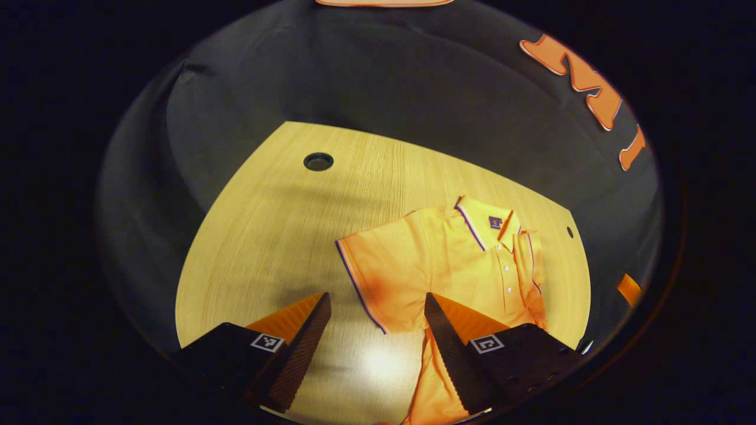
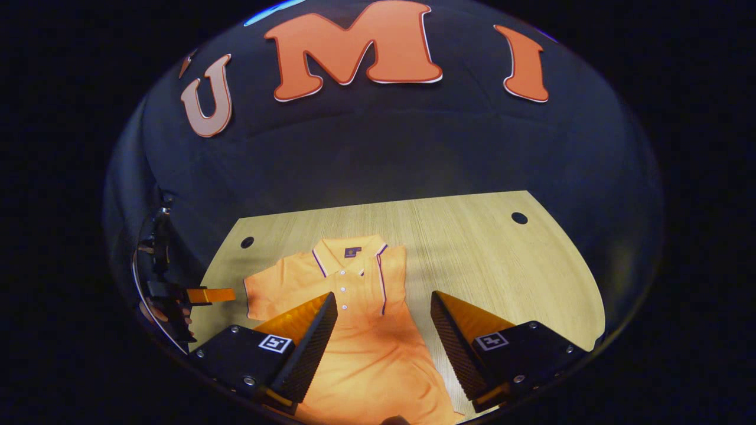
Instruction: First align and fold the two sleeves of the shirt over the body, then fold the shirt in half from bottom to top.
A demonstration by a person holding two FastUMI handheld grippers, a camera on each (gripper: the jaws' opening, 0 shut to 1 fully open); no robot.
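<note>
Orange polo shirt (image 2: 360,330) lying flat, front up, on the wooden table (image 2: 502,265), collar toward the far edge, hem toward the near edge. In the right gripper view: one sleeve (image 2: 269,289) spread out to the left on the table; right side of the shirt already folded in over the body, leaving a straight edge with dark piping beside the button placket. Collar (image 2: 349,251) open, small dark label visible inside. Lower body of the shirt running under the view's near edge.

Right gripper (image 2: 384,304) held above the shirt's middle, jaws spread wide, nothing between them, no contact with the cloth discernible. Left finger over the chest area, right finger over bare table just beside the folded edge.

Left gripper (image 1: 378,304) seen in the left gripper view, jaws likewise spread apart and pinching nothing. Spread sleeve (image 1: 378,277) lying ahead of and between the fingers, its piped cuff edge toward the left finger; right finger above the shirt's side. Contact with the cloth cannot be told.

Two round cable holes in the table: one at far left (image 2: 247,242), one at far right (image 2: 519,218). At the left edge of the right gripper view, part of the other gripper and the hand (image 2: 168,316) holding it, near the table's left side.
</note>
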